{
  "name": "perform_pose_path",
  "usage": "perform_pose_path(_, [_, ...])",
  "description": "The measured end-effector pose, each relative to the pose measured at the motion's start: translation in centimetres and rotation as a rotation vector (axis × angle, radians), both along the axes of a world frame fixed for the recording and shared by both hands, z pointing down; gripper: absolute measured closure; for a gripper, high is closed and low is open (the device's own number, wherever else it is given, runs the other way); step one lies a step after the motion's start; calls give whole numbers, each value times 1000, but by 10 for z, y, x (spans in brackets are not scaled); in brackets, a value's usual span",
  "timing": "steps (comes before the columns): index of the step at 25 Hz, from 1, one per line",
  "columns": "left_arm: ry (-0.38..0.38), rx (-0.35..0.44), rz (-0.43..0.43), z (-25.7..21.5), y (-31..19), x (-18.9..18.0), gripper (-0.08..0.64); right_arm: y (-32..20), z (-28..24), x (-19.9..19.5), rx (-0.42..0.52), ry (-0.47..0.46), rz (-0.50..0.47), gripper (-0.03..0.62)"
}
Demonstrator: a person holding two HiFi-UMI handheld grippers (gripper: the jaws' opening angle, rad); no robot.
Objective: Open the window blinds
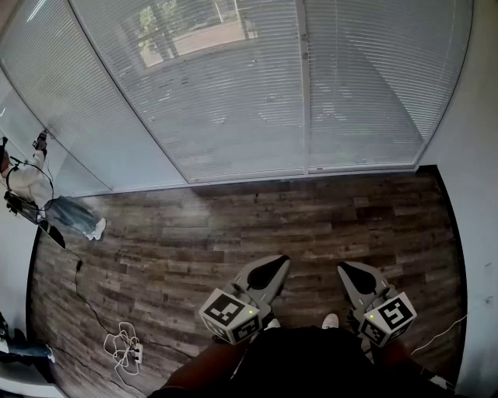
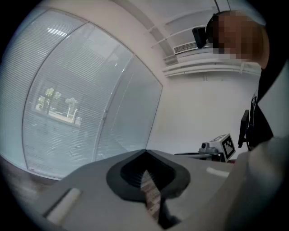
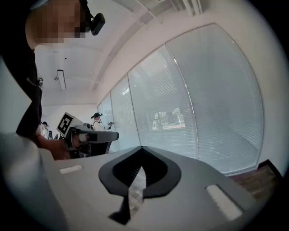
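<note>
The left claw (image 1: 274,268) and right claw (image 1: 348,272) were each pressed together and empty, well apart from the lowered blinds (image 1: 233,93). The step probably called for walking closer, then spreading one claw.

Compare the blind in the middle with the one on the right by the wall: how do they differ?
The middle blind is wider than the right blind. The middle blind has a patch where trees outside show through; the right blind looks evenly pale, with no such patch. Both are white with horizontal slats, and both hang fully down to the edge of the wooden floor.
</note>
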State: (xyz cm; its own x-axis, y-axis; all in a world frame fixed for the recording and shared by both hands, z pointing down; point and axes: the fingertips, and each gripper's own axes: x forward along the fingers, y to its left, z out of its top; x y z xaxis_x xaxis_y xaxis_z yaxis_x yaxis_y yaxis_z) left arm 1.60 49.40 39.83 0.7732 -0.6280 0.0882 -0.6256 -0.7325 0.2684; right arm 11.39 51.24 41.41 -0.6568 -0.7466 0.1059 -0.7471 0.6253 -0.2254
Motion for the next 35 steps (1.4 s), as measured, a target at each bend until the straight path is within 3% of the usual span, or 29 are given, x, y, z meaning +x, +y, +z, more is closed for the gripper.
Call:
perform_pose_path(13, [-7,9,8,-3,13,0,560,11,0,-1,2,42,-3,571])
perform_pose_path(20, [-23,4,17,4,16,-1,560,12,-3,-2,-25,-56,-18,566])
perform_pose_path(27, [-24,15,13,-5,21,-4,560,21,-2,-11,-12,-5,-34,566])
perform_pose_path(35, [-25,24,9,-2,27,-14,560,24,-2,-15,-10,-7,-19,566])
